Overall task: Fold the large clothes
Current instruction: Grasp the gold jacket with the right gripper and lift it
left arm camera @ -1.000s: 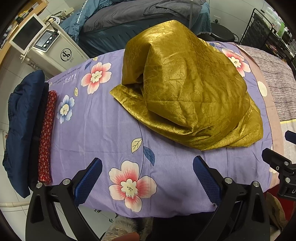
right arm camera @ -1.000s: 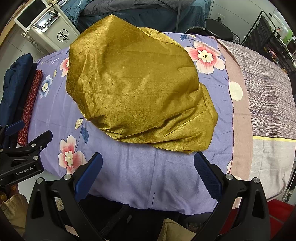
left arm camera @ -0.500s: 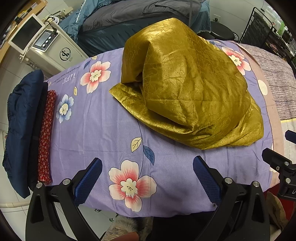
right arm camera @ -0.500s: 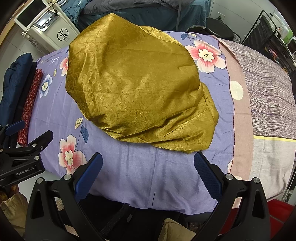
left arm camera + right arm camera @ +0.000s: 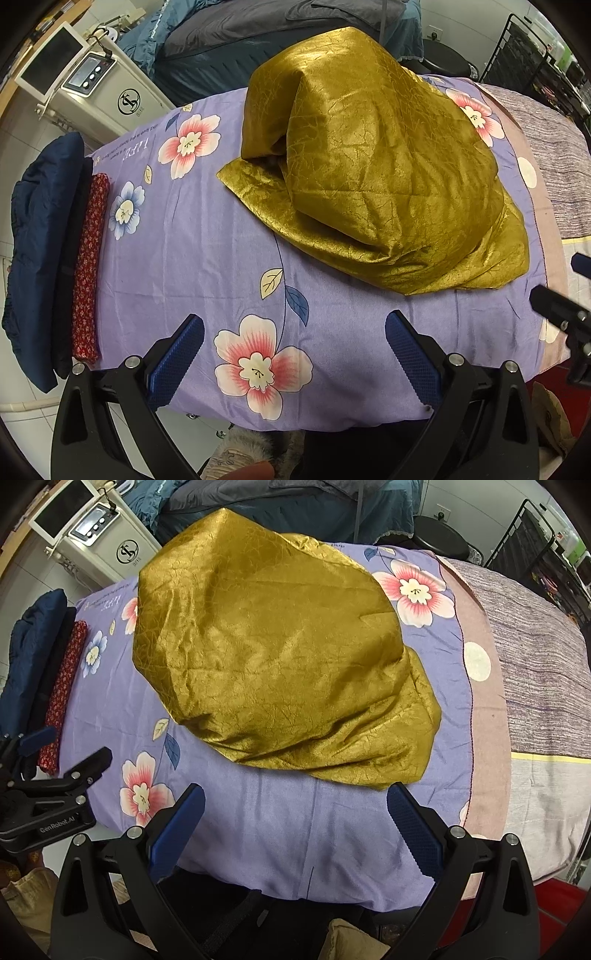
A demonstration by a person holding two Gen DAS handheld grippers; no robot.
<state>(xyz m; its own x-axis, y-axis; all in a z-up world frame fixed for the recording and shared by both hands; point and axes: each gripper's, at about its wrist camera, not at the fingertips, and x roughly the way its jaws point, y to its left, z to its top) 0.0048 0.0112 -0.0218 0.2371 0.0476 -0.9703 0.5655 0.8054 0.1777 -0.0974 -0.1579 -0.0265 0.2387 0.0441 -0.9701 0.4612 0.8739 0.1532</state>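
A shiny gold garment point(image 5: 380, 166) point(image 5: 280, 657) lies in a loose folded heap on the purple flowered sheet point(image 5: 207, 258) point(image 5: 295, 830). My left gripper point(image 5: 295, 347) hovers open over the sheet's near edge, short of the garment's lower left hem. My right gripper point(image 5: 295, 823) is open too, its right pad close to the garment's near corner, with nothing between the fingers. The other gripper shows at the edge of each view: the right one point(image 5: 561, 310) in the left wrist view, the left one point(image 5: 55, 779) in the right wrist view.
Folded navy and red patterned clothes point(image 5: 55, 251) point(image 5: 48, 672) are stacked at the sheet's left end. A white machine with a screen point(image 5: 92, 88) point(image 5: 96, 535) stands behind. A grey striped cover point(image 5: 535, 657) lies to the right, a black wire rack point(image 5: 535, 66) beyond it.
Both views have crept slightly closer to the gold garment; the cloth itself lies as before and both grippers stay open.
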